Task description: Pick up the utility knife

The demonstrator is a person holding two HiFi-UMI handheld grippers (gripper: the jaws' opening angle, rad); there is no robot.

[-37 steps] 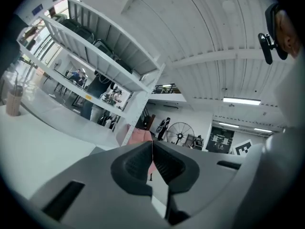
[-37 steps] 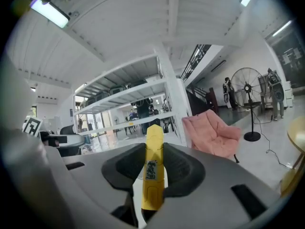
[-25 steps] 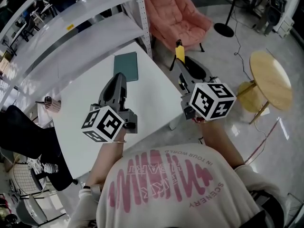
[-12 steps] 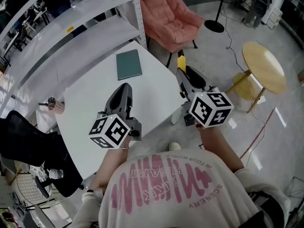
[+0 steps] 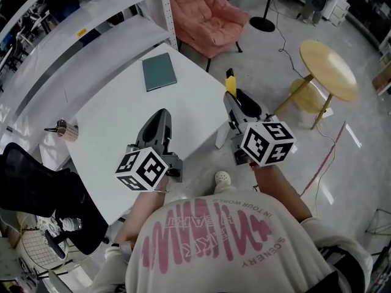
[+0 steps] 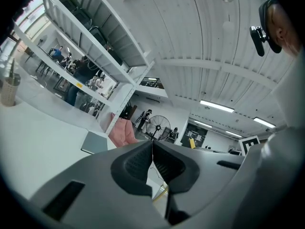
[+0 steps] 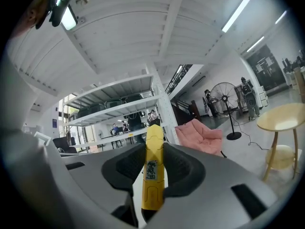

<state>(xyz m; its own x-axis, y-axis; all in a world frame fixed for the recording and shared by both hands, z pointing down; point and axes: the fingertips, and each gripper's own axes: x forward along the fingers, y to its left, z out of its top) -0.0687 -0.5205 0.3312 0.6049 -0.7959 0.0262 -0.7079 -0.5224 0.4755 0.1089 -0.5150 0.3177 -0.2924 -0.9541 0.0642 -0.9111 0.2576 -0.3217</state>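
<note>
White table (image 5: 110, 105) under left hand-held gripper (image 6: 152, 146), closed, empty | right hand-held gripper (image 7: 153, 149) clamps utility knife (image 7: 153, 178) between jaws

White table (image 5: 104, 127) with a dark green book (image 5: 159, 72) lying flat near its far corner. A pink chair (image 5: 204, 11) sits just past that corner, right beside the white shelving (image 5: 79, 26). Off to the right there's a round wooden side table (image 5: 328, 69), with a cable (image 5: 333, 145) trailing over the shiny floor near it. A small cup (image 5: 66, 130) is by the table's left edge, and there's a black chair (image 5: 33, 185) below that.
</note>
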